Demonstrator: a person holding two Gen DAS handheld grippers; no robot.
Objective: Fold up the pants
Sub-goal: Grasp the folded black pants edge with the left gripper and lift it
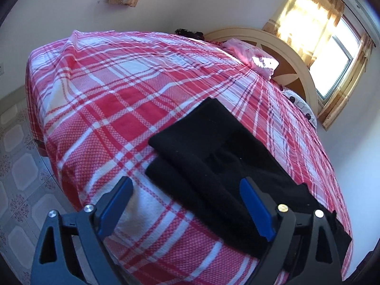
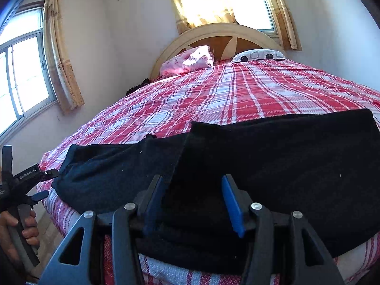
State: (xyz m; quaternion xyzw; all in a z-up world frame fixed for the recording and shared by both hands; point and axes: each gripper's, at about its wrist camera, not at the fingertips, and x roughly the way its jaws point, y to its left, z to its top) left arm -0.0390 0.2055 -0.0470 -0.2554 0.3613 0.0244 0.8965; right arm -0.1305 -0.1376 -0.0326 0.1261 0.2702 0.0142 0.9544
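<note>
The blue-padded fingers (image 1: 255, 210) of the left gripper (image 1: 187, 204) stand wide apart over the near edge of the bed, nothing between them but bedspread; one pad overlaps the black cloth in the picture, but whether it touches I cannot tell. The fingers (image 2: 232, 209) of the right gripper (image 2: 192, 204) stand partly apart with the dark cloth lying between them, and the pads do not press on it.

The black soft-knit pants (image 2: 273, 166) lie folded on the red-and-white plaid bedspread (image 1: 114, 99), close to the near edge of the bed. One layer lies on top of another, its edge stepped back from the lower one. In the right wrist view the long axis of the pants runs across the picture, along the bed's near edge, with the narrower end toward the left.

Well beyond the pants, at the head of the bed, are a pink pillow (image 2: 187, 60) and a white patterned pillow (image 2: 258, 55) against a rounded cream headboard (image 2: 220, 32). Curtained windows (image 2: 26, 71) sit behind and to the side. Nothing lies between the grippers and the pants.

Only the left wrist view shows the patterned tiled floor (image 1: 16, 166) beside the bed. Only the right wrist view shows a person's hand (image 2: 22, 228) gripping the left gripper's handle, at the far left just off the bed corner.
</note>
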